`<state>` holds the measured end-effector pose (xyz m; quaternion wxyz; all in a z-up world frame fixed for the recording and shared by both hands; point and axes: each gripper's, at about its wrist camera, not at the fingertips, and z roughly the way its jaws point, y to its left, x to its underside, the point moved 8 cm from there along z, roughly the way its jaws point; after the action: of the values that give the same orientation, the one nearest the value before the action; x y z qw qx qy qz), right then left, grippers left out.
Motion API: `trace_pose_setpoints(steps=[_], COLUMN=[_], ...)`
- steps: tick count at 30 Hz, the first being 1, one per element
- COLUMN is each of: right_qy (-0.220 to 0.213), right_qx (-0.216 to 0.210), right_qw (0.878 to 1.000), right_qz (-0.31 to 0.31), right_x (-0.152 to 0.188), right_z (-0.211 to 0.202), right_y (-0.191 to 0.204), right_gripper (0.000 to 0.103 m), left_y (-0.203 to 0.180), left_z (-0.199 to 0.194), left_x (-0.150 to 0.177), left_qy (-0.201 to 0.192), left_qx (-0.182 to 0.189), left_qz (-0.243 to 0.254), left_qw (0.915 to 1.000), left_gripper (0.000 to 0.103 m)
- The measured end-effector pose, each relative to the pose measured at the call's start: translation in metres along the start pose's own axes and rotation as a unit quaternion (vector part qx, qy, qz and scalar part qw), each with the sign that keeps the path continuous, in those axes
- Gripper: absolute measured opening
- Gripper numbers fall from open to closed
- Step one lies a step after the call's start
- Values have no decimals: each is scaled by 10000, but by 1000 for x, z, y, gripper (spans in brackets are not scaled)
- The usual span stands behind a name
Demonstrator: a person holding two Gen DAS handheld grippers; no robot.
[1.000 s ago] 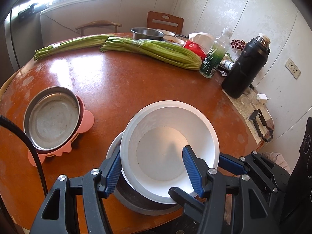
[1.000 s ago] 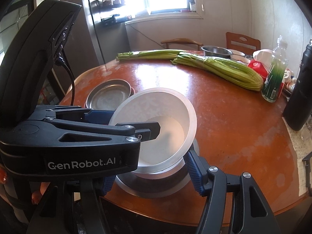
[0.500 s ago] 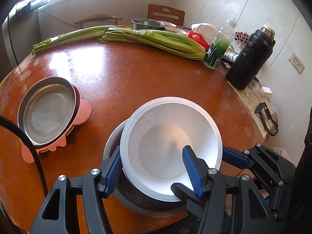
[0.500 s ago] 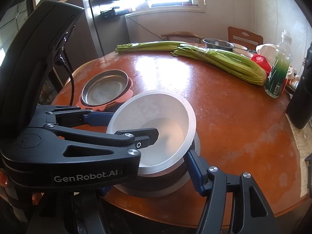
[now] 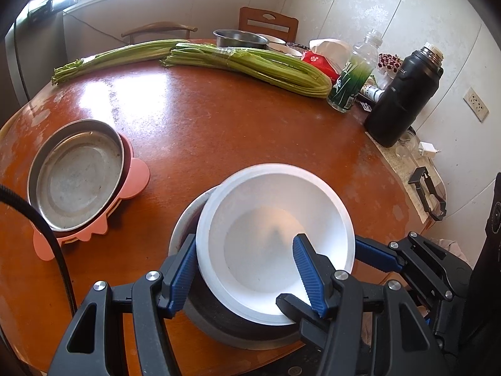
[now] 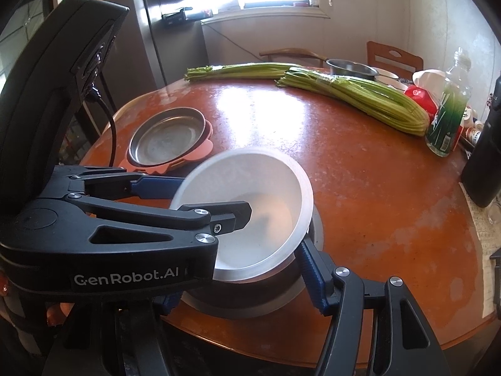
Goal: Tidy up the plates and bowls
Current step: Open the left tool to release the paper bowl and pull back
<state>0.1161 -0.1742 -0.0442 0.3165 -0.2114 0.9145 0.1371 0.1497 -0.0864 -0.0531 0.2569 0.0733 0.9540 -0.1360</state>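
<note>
Two tools work one stack at near desk edge. Left tool clamps white bowl's near rim, bowl tilted, mouth up. Right tool straddles grey bowl beneath; contact unclear, its left finger hidden. Since earlier frame, little changed: metal plate on pink tray sits farther left.
</note>
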Motion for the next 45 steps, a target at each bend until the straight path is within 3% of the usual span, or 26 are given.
trace_pose_setpoints(steps=[26,45], right_qy=[-296,2], right_qx=[220,101], right_qw=[9988,9960], right_qz=[318,888], right_x=[-8,1], right_z=[-15,5], right_y=[-20,-37], right_gripper=[66,66], left_y=[15,39], left_z=[-22,-10], left_x=[-5,6], left_qy=[-319,-215], left_qx=[-52,123], left_qz=[-171,-560], left_qw=[9993,9981], left_gripper=[61,62])
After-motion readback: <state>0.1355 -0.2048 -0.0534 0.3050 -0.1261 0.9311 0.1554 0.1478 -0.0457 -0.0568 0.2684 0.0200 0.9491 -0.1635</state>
